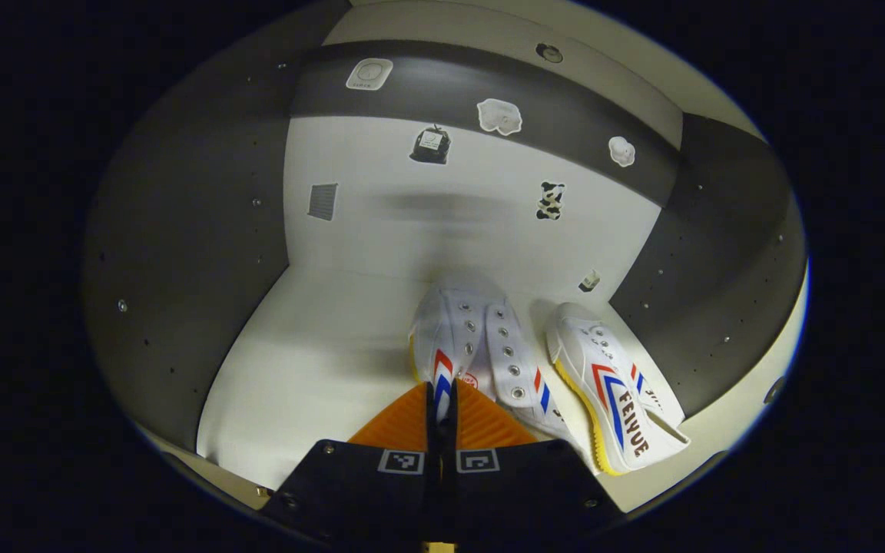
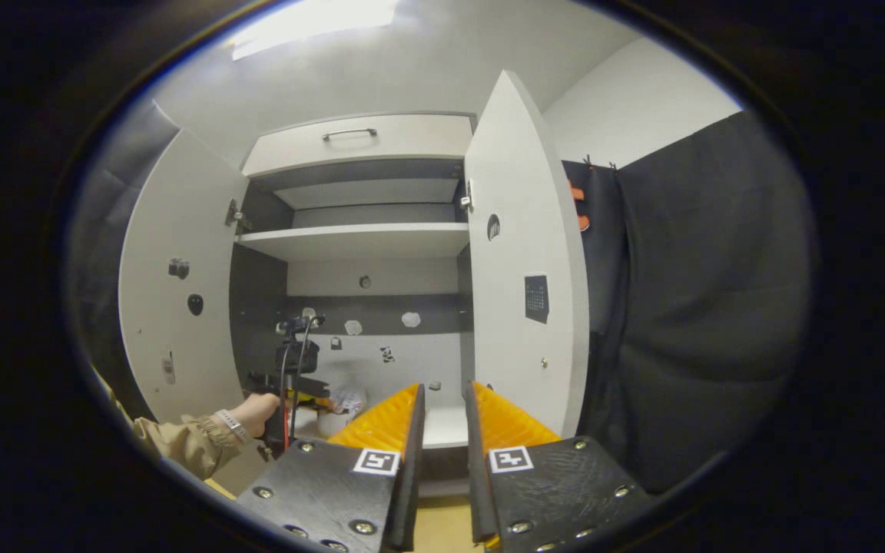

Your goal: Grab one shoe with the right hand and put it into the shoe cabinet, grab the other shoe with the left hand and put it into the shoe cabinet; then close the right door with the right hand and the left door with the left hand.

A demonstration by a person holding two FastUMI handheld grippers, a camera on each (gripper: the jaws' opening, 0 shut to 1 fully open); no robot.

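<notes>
the left tongs (image 1: 441, 399) are nipped shut on the near side wall of a white shoe (image 1: 481, 346), the fabric with its coloured stripe pinched between both fingers. that shoe lies straight ahead of them on the floor of the shoe cabinet (image 1: 319, 361), its long axis running away from the tongs, toe toward the back wall. just to its right, close but not clearly touching, lies the second shoe (image 1: 611, 384), on its side, sole edge showing, roughly parallel and angled a little outward. so the lower compartment holds both shoes; whether the held one has settled fully on the floor cannot be told.

the right tongs (image 2: 442, 415) stand slightly open with nothing between the fingers, back from the cabinet and facing it. the right door (image 2: 523, 276) stands open just ahead and to the right of them, its edge toward the camera, so it is the nearer thing for that hand. the left door (image 2: 177, 284) is swung wide at the far side, beside the person's hand (image 2: 258, 415) holding the other tool inside the compartment. the upper shelf (image 2: 350, 238) looks bare.

by judgement, the shoe only needs releasing; the closing of both doors remains.
</notes>
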